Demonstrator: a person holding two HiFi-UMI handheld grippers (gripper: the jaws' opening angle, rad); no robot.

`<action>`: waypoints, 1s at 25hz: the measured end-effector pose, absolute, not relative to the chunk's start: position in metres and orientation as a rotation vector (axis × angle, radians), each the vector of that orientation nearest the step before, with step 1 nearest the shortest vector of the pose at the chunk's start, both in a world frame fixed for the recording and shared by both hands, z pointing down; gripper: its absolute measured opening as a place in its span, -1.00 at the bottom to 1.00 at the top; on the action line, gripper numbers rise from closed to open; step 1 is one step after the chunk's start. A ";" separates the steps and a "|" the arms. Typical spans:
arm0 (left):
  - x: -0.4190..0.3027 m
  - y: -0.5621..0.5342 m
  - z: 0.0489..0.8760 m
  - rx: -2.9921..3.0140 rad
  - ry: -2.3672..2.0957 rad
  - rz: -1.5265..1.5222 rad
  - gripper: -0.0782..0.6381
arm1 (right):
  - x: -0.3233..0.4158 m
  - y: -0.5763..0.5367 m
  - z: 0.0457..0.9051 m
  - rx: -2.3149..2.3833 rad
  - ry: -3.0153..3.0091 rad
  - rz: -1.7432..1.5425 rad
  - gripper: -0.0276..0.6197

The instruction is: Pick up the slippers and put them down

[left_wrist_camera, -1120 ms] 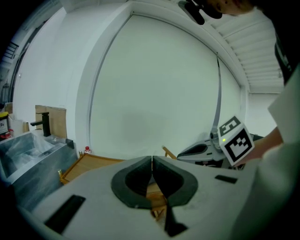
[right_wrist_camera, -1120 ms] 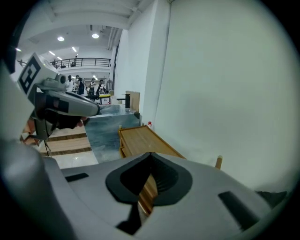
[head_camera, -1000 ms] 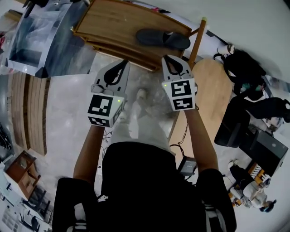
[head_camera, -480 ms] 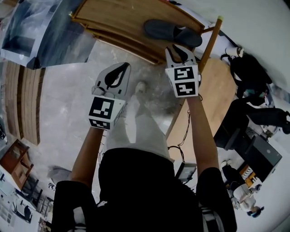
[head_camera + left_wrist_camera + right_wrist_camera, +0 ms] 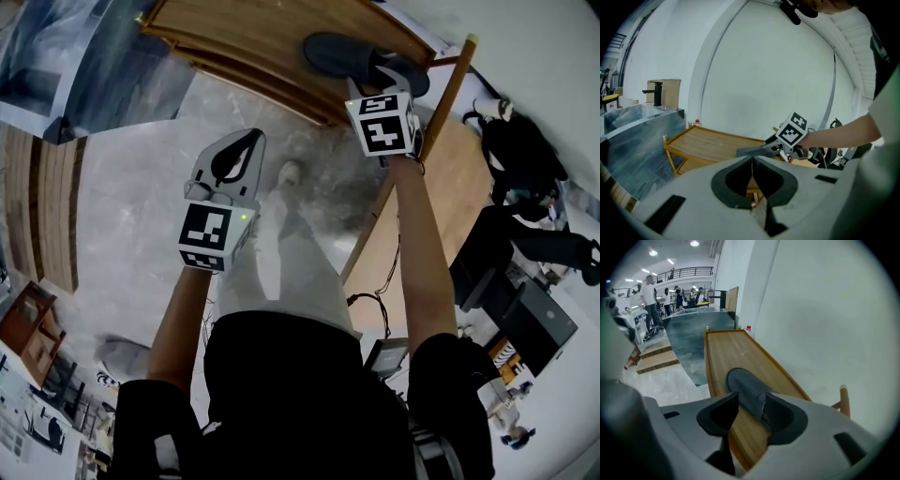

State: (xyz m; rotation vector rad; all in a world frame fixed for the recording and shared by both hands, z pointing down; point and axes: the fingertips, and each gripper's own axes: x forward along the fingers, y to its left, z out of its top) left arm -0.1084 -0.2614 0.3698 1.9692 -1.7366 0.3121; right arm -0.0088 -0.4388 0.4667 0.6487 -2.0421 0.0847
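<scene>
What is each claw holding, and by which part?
Nothing yet: left claw is shut, empty; right claw is opening with the grey slipper between its jaws, ungripped.

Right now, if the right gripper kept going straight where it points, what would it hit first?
Most likely the grey slipper on the wooden rack. Its near end lies between the opening jaws of the right gripper, apparently untouched.

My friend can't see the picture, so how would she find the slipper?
Find the long wooden rack by the white wall. On its top board, near the end with the upright post, lies the slipper: the only dark grey, soft shape on that pale wood.
</scene>
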 end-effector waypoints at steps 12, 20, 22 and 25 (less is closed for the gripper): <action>-0.105 -0.290 0.391 1.955 -1.714 0.301 -0.76 | -0.009 -0.458 0.519 0.638 -1.973 0.178 -0.29; -0.101 -0.295 0.400 1.946 -1.699 0.298 -0.76 | -0.007 -0.466 0.529 0.678 -1.952 0.198 -0.39; -0.100 -0.295 0.402 1.945 -1.694 0.302 -0.76 | -0.004 -0.469 0.529 0.695 -1.942 0.195 -0.53; -0.100 -0.295 0.404 1.941 -1.691 0.305 -0.76 | -0.002 -0.470 0.529 0.690 -1.927 0.177 -0.61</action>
